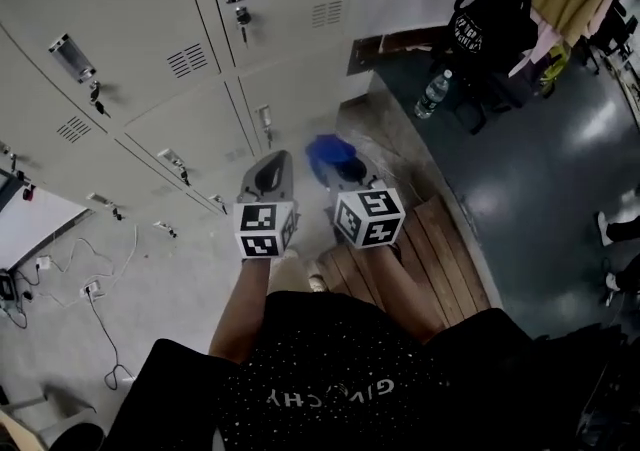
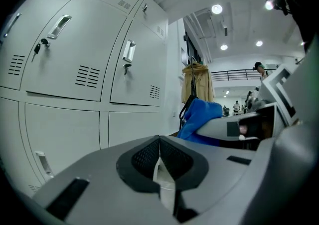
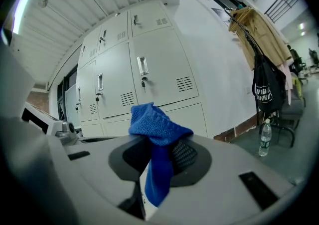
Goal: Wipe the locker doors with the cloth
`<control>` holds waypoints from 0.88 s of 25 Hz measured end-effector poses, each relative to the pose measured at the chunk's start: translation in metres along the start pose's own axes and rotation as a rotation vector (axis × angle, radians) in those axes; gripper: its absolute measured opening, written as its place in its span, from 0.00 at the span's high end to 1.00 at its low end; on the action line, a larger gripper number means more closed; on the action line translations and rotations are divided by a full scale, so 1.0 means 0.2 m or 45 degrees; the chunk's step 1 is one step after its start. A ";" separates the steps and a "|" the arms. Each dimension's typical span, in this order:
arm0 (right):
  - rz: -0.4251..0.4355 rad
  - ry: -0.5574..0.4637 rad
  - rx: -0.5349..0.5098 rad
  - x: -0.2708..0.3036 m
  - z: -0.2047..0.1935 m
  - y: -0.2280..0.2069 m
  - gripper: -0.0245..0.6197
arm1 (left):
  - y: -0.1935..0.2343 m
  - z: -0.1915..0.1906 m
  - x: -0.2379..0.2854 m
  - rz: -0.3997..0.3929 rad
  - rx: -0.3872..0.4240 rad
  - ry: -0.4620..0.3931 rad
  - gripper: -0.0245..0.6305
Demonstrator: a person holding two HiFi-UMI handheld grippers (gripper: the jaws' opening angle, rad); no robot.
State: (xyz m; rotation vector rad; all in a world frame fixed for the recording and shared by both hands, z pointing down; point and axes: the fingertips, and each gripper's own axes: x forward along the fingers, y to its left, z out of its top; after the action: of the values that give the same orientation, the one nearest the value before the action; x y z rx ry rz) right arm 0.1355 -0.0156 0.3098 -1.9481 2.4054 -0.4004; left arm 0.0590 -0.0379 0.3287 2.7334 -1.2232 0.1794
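Blue knitted cloth (image 3: 158,128) pinched in right gripper (image 3: 159,156) | left gripper (image 2: 159,158) jaws pressed together, empty | both near pale grey metal locker doors (image 1: 150,34)

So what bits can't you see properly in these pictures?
- Head view: the print on the water bottle is too small to read.
- Left gripper view: the people far down the hall are too small to make out, and the left gripper covers the bottom of the locker doors.
- Right gripper view: the pinched part of the blue cloth is hidden inside the right gripper.
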 end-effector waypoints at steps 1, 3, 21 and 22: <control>0.003 0.011 0.002 -0.02 -0.02 0.02 0.84 | -0.02 0.00 -0.01 -0.010 0.003 0.005 0.95; -0.014 0.028 -0.021 -0.06 -0.04 0.04 0.84 | -0.05 -0.01 -0.02 -0.039 0.015 0.018 0.95; -0.111 0.089 0.014 -0.13 -0.12 0.00 0.84 | -0.14 -0.06 -0.02 -0.124 0.041 0.057 0.95; -0.112 0.089 0.015 -0.13 -0.12 0.01 0.84 | -0.14 -0.05 -0.02 -0.119 0.042 0.053 0.95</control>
State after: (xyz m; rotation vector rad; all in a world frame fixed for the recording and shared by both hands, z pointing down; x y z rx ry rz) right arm 0.1356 0.0139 0.3299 -2.0746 2.3583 -0.4922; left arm 0.0754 -0.0146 0.3355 2.7921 -1.0891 0.2471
